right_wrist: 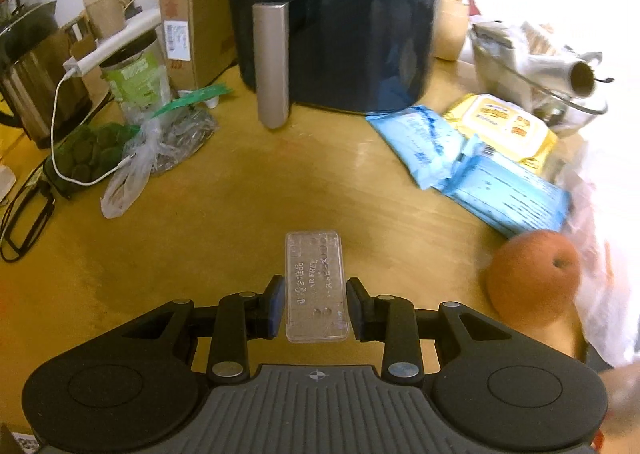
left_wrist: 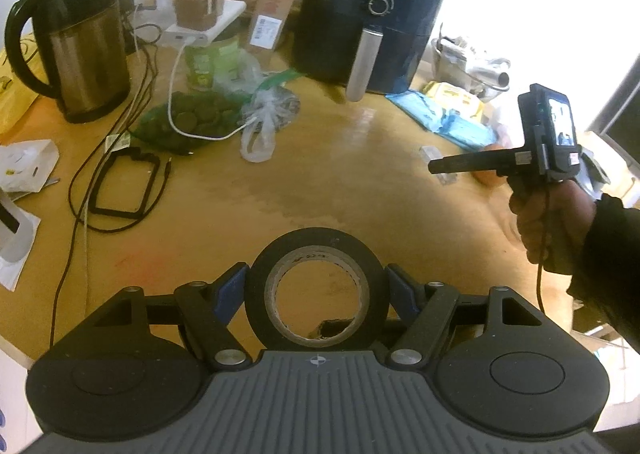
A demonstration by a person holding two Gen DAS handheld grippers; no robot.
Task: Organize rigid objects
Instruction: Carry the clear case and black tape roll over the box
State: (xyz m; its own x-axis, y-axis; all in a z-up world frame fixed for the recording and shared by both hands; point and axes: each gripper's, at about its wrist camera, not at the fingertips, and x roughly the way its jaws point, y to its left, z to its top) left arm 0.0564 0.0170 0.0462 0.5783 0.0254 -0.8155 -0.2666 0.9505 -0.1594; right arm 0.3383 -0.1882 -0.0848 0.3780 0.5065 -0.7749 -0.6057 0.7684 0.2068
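Observation:
A black roll of tape with a pale cardboard core stands upright between the blue pads of my left gripper, which is shut on its sides above the wooden table. My right gripper is shut on a small clear plastic case with printed lettering, held flat and pointing away from me. In the left wrist view the right gripper appears at the right edge, held by a hand in a dark sleeve, with the clear case at its tip.
A dark air fryer stands at the back, a steel kettle at the left. An orange, blue and yellow wipe packs and a glass bowl lie to the right. Bags and cables clutter the left.

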